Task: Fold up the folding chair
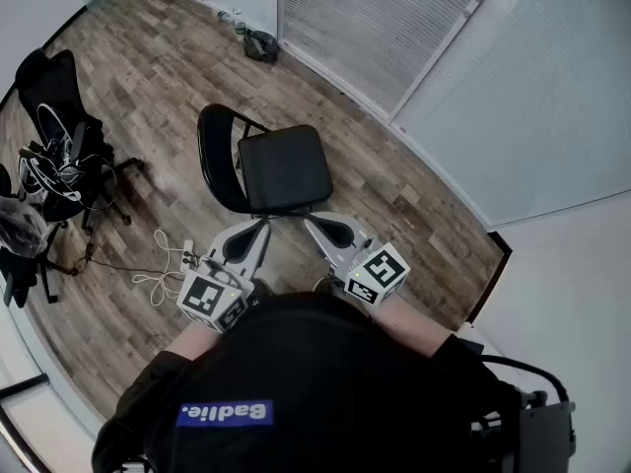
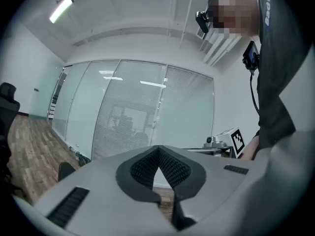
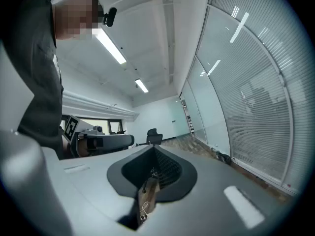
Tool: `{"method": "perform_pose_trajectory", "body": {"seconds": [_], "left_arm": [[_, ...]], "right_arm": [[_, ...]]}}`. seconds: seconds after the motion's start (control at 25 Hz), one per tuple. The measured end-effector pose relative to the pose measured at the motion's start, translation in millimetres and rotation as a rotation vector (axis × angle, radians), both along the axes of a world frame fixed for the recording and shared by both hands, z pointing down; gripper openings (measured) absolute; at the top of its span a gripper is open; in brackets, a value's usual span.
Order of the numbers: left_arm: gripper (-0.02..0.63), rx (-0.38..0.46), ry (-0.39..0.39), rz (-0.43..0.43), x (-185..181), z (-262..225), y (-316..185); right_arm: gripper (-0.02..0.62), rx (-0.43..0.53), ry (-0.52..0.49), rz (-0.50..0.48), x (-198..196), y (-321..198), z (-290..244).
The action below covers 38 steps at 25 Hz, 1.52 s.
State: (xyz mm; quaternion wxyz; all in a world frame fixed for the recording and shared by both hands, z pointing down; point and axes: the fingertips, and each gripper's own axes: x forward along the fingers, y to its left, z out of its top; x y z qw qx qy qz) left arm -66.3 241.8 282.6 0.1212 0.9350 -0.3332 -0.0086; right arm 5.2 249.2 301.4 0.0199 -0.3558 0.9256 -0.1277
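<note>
Reaching comes first: folding chair [image 1: 276, 161] stands unfolded, so open both tools on approach, then lift the seat [image 1: 291, 180] front toward the backrest [image 1: 212, 154].

Head view: left tool [image 1: 258, 229] and right tool [image 1: 314, 221] fully closed, empty; chair just ahead of both tips, not touching.

Left gripper view: left tool [image 2: 158, 149] pinched together, nothing between.

Right gripper view: right tool [image 3: 153, 150] likewise; chair out of frame.

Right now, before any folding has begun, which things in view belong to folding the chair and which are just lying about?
Part of the job:
folding chair, standing open
left gripper, shut, empty
right gripper, shut, empty

Just lying about:
office chair
power strip
dark bag
</note>
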Motion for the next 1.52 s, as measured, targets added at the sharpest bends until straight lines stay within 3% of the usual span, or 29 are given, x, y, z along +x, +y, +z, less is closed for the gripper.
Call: {"method": "perform_pose_trajectory", "body": {"seconds": [0.64, 1.2, 1.52], "left_arm": [[0.005, -0.009, -0.02, -0.01, -0.8, 4.2, 0.3], [0.005, 0.012, -0.072, -0.136, 32.8, 5.1, -10.1], [0.005, 0.026, -0.057, -0.151, 8.4, 10.8, -55.1]], "right_arm": [[0.002, 0.005, -0.02, -0.009, 0.9, 2.0, 2.0], [0.002, -0.014, -0.041, -0.05, 58.6, -14.3, 18.6], [0.002, -0.028, -0.02, -0.026, 44.3, -56.6, 21.7]]}}
